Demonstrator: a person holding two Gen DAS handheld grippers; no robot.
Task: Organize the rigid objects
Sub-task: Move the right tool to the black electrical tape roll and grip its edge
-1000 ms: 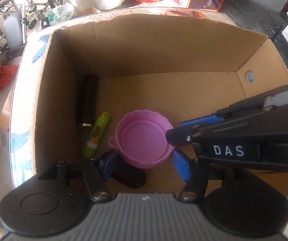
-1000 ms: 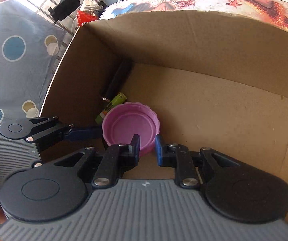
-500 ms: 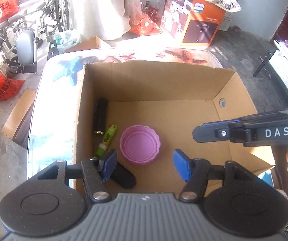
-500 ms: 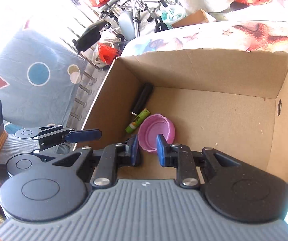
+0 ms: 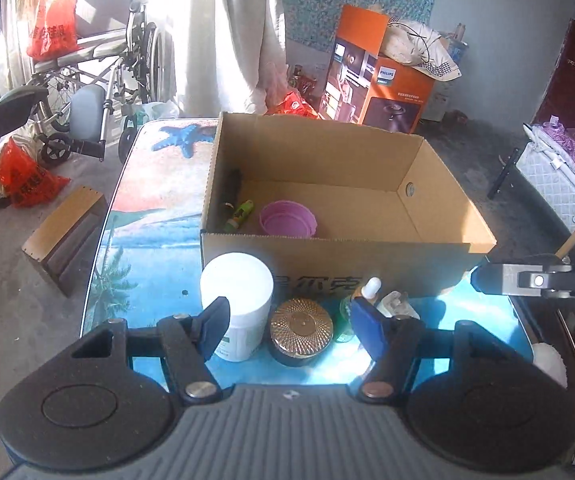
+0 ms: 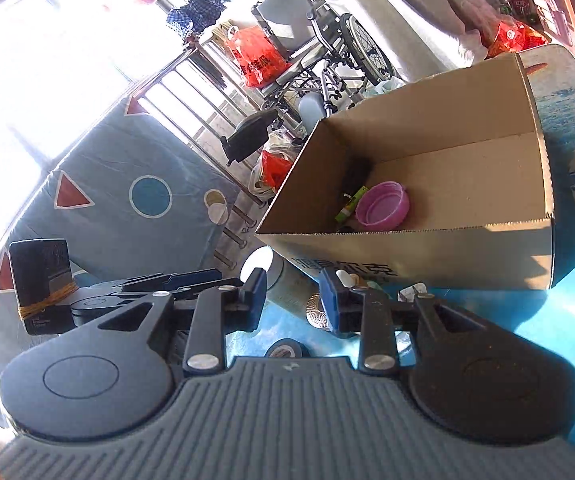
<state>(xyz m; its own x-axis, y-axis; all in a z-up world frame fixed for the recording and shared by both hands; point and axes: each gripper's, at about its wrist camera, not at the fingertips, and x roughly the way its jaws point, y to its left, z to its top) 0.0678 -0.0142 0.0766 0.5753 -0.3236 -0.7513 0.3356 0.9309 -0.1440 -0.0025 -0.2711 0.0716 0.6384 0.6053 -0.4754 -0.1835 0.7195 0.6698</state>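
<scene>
An open cardboard box (image 5: pixel 327 258) (image 6: pixel 427 258) stands on the blue table. Inside lie a pink lid (image 5: pixel 287 218) (image 6: pixel 383 206), a green tube (image 5: pixel 239 214) (image 6: pixel 351 204) and a black cylinder (image 5: pixel 231 184) by the left wall. In front of the box stand a white jar (image 5: pixel 237 300), a gold-lidded dark jar (image 5: pixel 301 330), a small green dropper bottle (image 5: pixel 361 304) and a white plug (image 5: pixel 397 306). My left gripper (image 5: pixel 291 324) is open and empty above these. My right gripper (image 6: pixel 292 298) is open and empty, near the box front.
A roll of black tape (image 6: pixel 287 348) lies on the table under the right gripper. The table's left edge (image 5: pixel 103 240) drops to the floor, where a wooden block (image 5: pixel 63 236) and a wheelchair (image 5: pixel 87 92) stand. An orange carton (image 5: pixel 375 76) is behind the box.
Both grippers have pulled up and back out of the box to its near side. The right gripper's jaws have widened. The pink lid stays in the box.
</scene>
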